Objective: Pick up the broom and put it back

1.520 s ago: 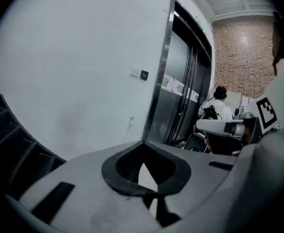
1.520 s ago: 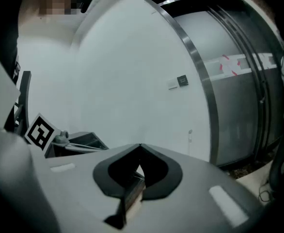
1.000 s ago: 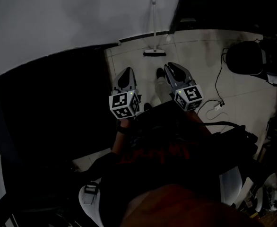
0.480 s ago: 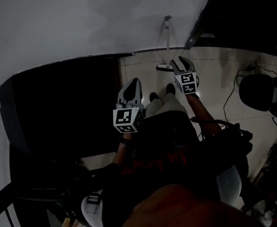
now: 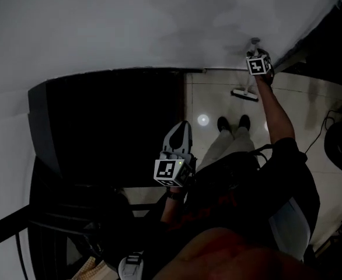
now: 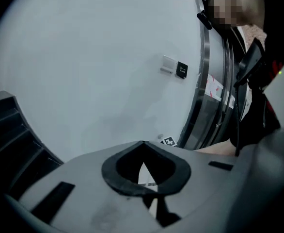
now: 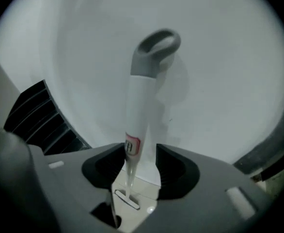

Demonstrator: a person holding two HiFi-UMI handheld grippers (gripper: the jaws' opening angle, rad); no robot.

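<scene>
The broom [image 5: 244, 94] leans upright against the white wall, with its head on the tiled floor. In the right gripper view its white shaft [image 7: 141, 106] rises to a grey loop at the top. My right gripper [image 5: 255, 52] is stretched out to the upper part of the handle. Its jaws [image 7: 141, 165] are opening with the shaft between them; a gap shows on the right side. My left gripper [image 5: 183, 126] hangs lower, over the dark furniture's edge. Its tips [image 6: 142, 147] meet with nothing in them.
A large black piece of furniture [image 5: 112, 127] fills the left, against the wall [image 5: 130, 22]. The person's shoes [image 5: 232, 123] stand on the glossy tiles just short of the broom. A dark round object [image 5: 341, 147] lies at the right. A metal door frame [image 6: 205, 81] shows in the left gripper view.
My right gripper has swung out from beside the left one to the broom at the wall, and its jaws now stand around the handle. The person has stepped closer to the wall.
</scene>
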